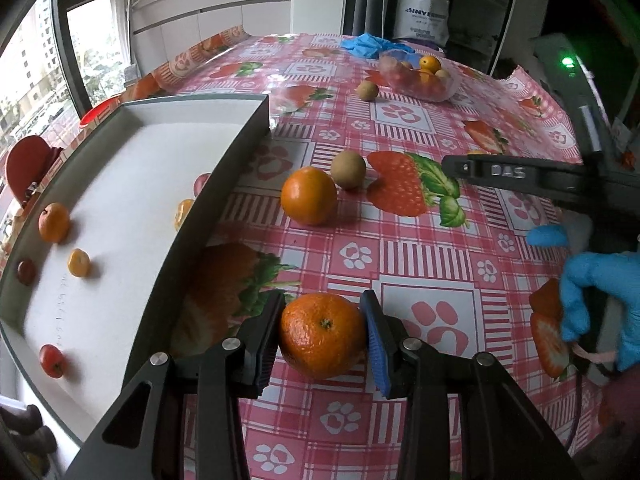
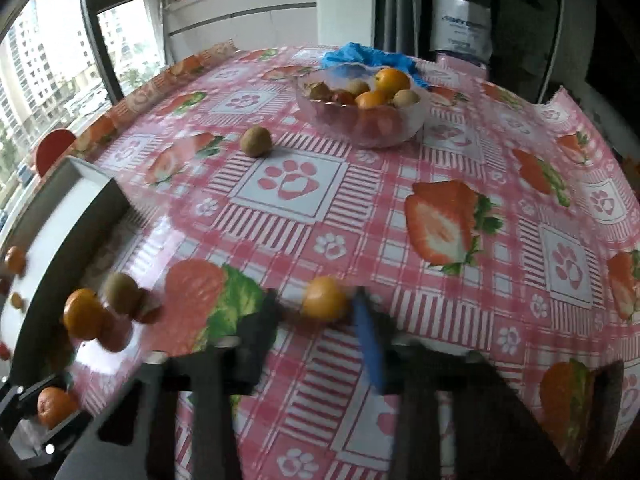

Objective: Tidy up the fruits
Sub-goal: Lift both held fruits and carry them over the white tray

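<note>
Between ribbed blue pads of left gripper jaws, dimpled round mandarin, pinched

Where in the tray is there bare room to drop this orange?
The tray is bare across its far half, up to the far wall. Its near left side is crowded: a small orange, a yellow fruit and red fruits sit there. Another piece lies by the right wall.
</note>
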Tool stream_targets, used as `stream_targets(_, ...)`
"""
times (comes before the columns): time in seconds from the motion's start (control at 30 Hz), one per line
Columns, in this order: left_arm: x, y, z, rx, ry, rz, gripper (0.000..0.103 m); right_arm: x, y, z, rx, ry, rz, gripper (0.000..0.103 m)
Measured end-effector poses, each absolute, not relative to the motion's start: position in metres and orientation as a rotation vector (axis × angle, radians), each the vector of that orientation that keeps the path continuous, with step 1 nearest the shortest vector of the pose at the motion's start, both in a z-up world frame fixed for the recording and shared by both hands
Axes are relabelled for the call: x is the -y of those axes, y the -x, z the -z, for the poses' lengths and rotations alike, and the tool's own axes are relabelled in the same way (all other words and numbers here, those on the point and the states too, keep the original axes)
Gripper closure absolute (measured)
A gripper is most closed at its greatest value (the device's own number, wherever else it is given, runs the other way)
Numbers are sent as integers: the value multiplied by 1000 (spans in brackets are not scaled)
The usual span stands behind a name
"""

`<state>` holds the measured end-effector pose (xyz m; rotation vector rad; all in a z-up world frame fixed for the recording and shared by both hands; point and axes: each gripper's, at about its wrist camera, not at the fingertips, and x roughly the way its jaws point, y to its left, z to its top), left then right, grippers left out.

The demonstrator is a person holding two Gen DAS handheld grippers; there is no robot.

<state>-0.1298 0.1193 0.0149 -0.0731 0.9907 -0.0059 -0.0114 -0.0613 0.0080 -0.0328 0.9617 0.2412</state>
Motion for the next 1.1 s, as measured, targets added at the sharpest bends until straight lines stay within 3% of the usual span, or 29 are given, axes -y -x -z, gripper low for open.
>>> stream_targets(0.4, -128, 132, -32, -956, 110, 12, 63, 66, 36, -55, -936, -80, -395, 78)
stream_targets(0.77, -166, 140, -82, -837, 146, -40, 63, 4, 54, -110, -878, -91, -582, 78)
stream_targets(1.1, -225, 143, -94, -790, 218, -153, 63, -62, 61, -127, -882, -25, -699, 78)
